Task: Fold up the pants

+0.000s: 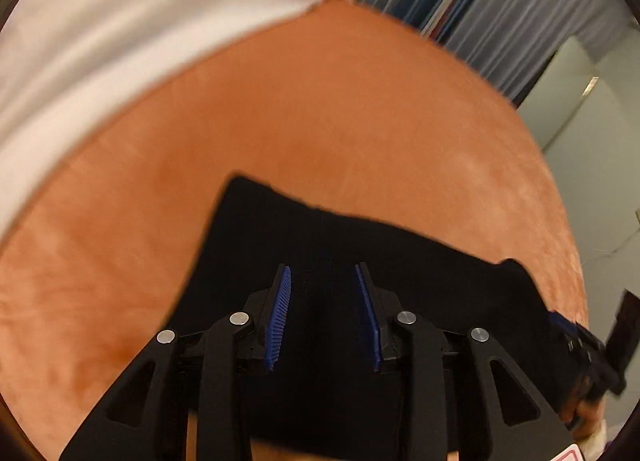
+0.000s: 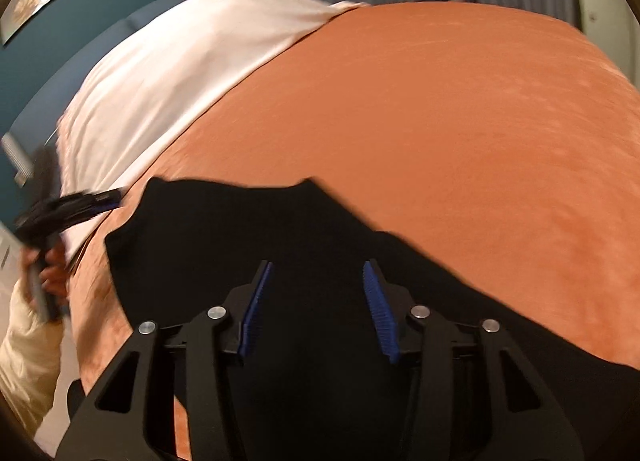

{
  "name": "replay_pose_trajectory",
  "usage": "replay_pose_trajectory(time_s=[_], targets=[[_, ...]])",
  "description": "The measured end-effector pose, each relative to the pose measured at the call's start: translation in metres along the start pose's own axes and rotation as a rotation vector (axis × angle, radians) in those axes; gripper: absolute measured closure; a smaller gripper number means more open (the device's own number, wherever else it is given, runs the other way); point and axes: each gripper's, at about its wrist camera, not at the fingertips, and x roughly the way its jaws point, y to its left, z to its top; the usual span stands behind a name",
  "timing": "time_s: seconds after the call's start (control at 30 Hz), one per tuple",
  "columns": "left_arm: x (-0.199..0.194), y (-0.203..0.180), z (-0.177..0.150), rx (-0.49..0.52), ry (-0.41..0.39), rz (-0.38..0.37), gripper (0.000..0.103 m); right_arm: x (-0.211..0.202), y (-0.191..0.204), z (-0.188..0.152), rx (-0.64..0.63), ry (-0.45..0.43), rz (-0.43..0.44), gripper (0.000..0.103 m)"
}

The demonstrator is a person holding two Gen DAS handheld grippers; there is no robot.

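Observation:
The black pants (image 1: 320, 245) lie flat on an orange bedspread (image 1: 320, 109), near its front edge. My left gripper (image 1: 323, 273) is open, its blue pads over the pants with nothing between them. The other gripper shows at the right edge of that view (image 1: 576, 341), at the pants' right end. In the right wrist view the pants (image 2: 240, 229) spread below my right gripper (image 2: 318, 267), which is open and empty above the cloth. The left gripper appears at the far left of that view (image 2: 100, 199), held in a hand, beside the pants' left corner.
A white sheet or pillow (image 2: 180, 61) covers the bed's far left part. Grey curtains (image 1: 500, 1) hang behind the bed. The orange bedspread (image 2: 480, 141) stretches wide beyond the pants. A teal wall (image 2: 100, 1) stands at the left.

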Motion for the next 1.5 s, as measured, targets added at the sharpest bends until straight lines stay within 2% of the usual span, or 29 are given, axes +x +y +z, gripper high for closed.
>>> replay_pose_trajectory(time_s=[0.07,0.1,0.2,0.23,0.27,0.3,0.33,0.37,0.43,0.5,0.53,0.57,0.6,0.67,0.7,0.8,0.87,1.0,1.03,1.07,1.13,1.23,1.27,1.3,1.33,1.37,1.4,1.43,1.5], targets=[[0.037,0.015,0.01,-0.031,0.04,0.022,0.072,0.024,0.017,0.005,-0.053,0.038,-0.014,0.058],[0.039,0.02,0.013,-0.03,0.012,0.005,0.074,0.03,0.019,0.008,-0.052,0.046,-0.013,0.058],[0.031,0.035,0.024,-0.037,-0.06,0.122,0.078,0.042,0.027,0.022,-0.021,-0.002,0.051,0.058],[0.033,0.045,0.025,-0.042,-0.067,0.163,0.076,0.049,0.024,0.025,-0.014,-0.013,0.04,0.06],[0.036,0.057,0.024,-0.057,-0.064,0.183,0.074,0.073,0.018,0.027,-0.011,0.043,-0.022,0.06],[0.033,0.062,0.023,-0.074,-0.07,0.149,0.074,0.086,0.014,0.027,-0.007,0.078,-0.045,0.062],[0.023,0.07,0.019,-0.103,-0.085,0.124,0.075,0.086,0.014,0.028,0.007,0.059,-0.046,0.062],[0.012,0.076,0.016,-0.119,-0.107,0.137,0.078,0.08,0.018,0.03,0.018,0.037,-0.043,0.062],[-0.021,0.074,0.004,-0.074,-0.174,0.135,0.081,0.06,0.035,0.031,0.011,-0.012,-0.003,0.059],[-0.052,0.07,-0.011,-0.016,-0.221,0.142,0.069,0.043,0.056,0.023,-0.037,-0.03,0.014,0.059],[-0.062,0.073,-0.018,-0.022,-0.23,0.137,0.054,0.039,0.063,0.018,-0.055,-0.031,0.01,0.059],[-0.07,0.078,-0.024,-0.041,-0.233,0.12,0.044,0.037,0.069,0.012,-0.074,-0.023,0.011,0.059],[-0.078,0.087,-0.035,-0.069,-0.219,0.081,0.043,0.037,0.076,0.007,-0.087,-0.014,0.01,0.059],[-0.077,0.096,-0.04,-0.112,-0.144,0.019,0.043,0.036,0.089,-0.006,-0.117,0.008,-0.002,0.059],[-0.076,0.104,-0.052,-0.149,-0.08,-0.028,0.043,0.034,0.095,-0.014,-0.129,0.012,-0.011,0.059],[-0.077,0.111,-0.086,-0.2,0.023,-0.143,0.043,0.024,0.103,-0.031,-0.151,0.021,-0.021,0.059],[-0.071,0.114,-0.097,-0.233,0.073,-0.174,0.043,0.012,0.101,-0.042,-0.138,0.034,-0.001,0.059],[-0.066,0.122,-0.092,-0.312,0.043,-0.226,0.039,0.006,0.103,-0.056,-0.124,0.048,-0.003,0.059],[-0.064,0.122,-0.086,-0.314,0.03,-0.252,0.039,0.004,0.103,-0.059,-0.117,0.045,-0.003,0.059],[-0.058,0.121,-0.08,-0.321,0.029,-0.261,0.047,0.002,0.103,-0.06,-0.11,0.043,-0.001,0.059],[-0.052,0.115,-0.072,-0.32,0.032,-0.239,0.09,-0.002,0.103,-0.06,-0.096,0.031,-0.009,0.059],[-0.097,0.093,-0.075,-0.267,-0.083,-0.272,0.09,-0.018,0.094,-0.06,-0.068,-0.009,-0.007,0.059],[-0.108,0.088,-0.078,-0.233,-0.123,-0.249,0.089,-0.023,0.087,-0.061,-0.06,-0.023,-0.017,0.06],[-0.109,0.09,-0.079,-0.213,-0.129,-0.21,0.088,-0.023,0.083,-0.061,-0.053,-0.027,-0.029,0.059],[-0.092,0.1,-0.08,-0.227,-0.077,-0.146,0.087,-0.023,0.075,-0.064,-0.038,-0.021,-0.046,0.059],[-0.069,0.112,-0.082,-0.285,0.009,-0.125,0.087,-0.023,0.067,-0.066,-0.012,-0.014,-0.056,0.059],[-0.056,0.12,-0.086,-0.328,0.055,-0.142,0.086,-0.026,0.054,-0.07,0.038,-0.01,-0.046,0.059],[-0.061,0.124,-0.093,-0.332,0.02,-0.165,0.084,-0.031,0.044,-0.074,0.079,-0.008,-0.028,0.059],[-0.08,0.114,-0.1,-0.266,-0.04,-0.105,0.075,-0.053,0.023,-0.084,0.126,-0.03,-0.047,0.059]])
